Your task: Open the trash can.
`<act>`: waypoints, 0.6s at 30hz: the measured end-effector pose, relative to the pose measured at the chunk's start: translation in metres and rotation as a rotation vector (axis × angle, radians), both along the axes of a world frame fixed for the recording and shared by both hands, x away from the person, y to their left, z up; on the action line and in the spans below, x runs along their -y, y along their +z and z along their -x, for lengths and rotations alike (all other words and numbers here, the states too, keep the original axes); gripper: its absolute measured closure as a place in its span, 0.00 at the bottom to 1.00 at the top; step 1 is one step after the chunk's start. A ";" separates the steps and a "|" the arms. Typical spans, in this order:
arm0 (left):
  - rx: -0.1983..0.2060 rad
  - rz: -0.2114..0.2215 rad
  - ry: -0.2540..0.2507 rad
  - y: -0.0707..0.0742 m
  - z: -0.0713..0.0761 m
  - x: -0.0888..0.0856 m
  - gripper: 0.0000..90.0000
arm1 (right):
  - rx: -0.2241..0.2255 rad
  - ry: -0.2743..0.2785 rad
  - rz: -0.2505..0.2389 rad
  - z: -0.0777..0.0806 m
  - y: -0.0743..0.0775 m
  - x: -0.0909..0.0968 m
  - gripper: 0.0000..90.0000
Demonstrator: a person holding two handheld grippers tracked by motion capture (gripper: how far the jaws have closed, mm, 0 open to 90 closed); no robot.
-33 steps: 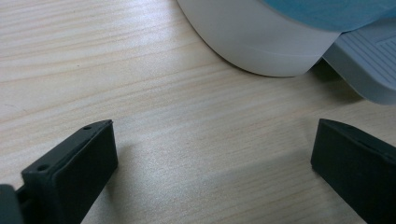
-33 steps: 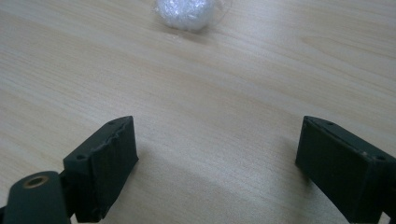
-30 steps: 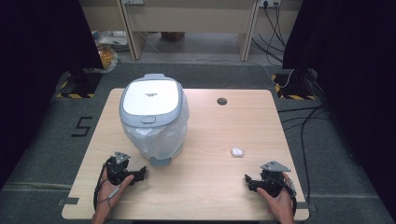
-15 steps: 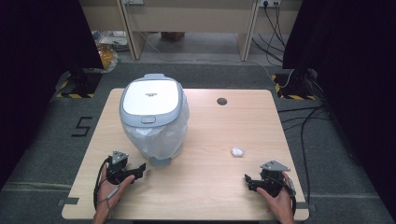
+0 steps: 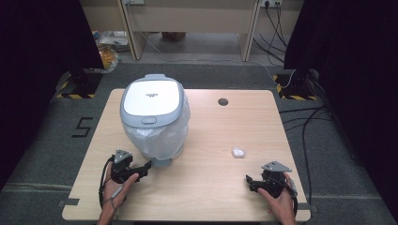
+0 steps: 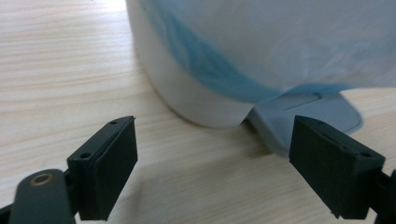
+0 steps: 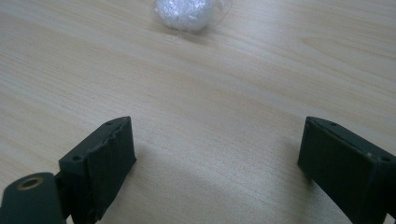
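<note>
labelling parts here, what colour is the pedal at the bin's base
Grey-blue pedal, seen best in the left gripper view, just ahead of the open left gripper.

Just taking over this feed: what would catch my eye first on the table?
The big grey-and-white pedal bin with a plastic liner, at the table's left rear. Its grey foot pedal lies just ahead of the open left gripper. A small white crumpled wad lies ahead of the open right gripper.

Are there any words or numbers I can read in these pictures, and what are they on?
"5": a big dark number on the grey floor, left of the table.
A small dark mark on the bin lid: too small to read.
</note>
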State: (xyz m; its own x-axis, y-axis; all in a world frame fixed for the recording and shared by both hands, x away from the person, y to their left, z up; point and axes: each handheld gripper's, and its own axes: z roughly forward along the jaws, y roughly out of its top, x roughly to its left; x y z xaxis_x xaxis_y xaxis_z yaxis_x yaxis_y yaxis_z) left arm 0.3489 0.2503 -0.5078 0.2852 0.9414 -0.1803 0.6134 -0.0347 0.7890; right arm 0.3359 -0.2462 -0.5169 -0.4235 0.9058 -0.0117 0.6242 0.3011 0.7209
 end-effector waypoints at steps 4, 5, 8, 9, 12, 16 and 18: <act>0.003 -0.012 -0.005 0.000 -0.004 0.008 0.16 | 0.000 0.000 0.000 0.000 0.000 0.000 0.12; 0.004 -0.015 -0.005 -0.001 -0.006 0.010 0.16 | 0.000 0.000 0.000 0.000 0.000 0.000 0.12; 0.008 -0.021 0.001 -0.001 -0.008 0.013 0.16 | 0.000 0.000 0.001 0.000 0.000 0.000 0.12; 0.009 -0.017 0.003 -0.001 -0.009 0.014 0.16 | 0.000 0.001 0.001 0.000 0.000 0.000 0.12; 0.011 -0.009 0.005 -0.002 -0.010 0.015 0.16 | 0.000 0.001 0.000 0.000 0.000 0.000 0.12; 0.041 -0.070 0.012 -0.002 -0.009 0.019 0.13 | 0.000 0.001 0.001 0.000 0.000 0.000 0.12; 0.037 -0.064 0.011 -0.004 -0.010 0.018 0.12 | -0.001 0.001 0.001 0.000 0.000 0.000 0.12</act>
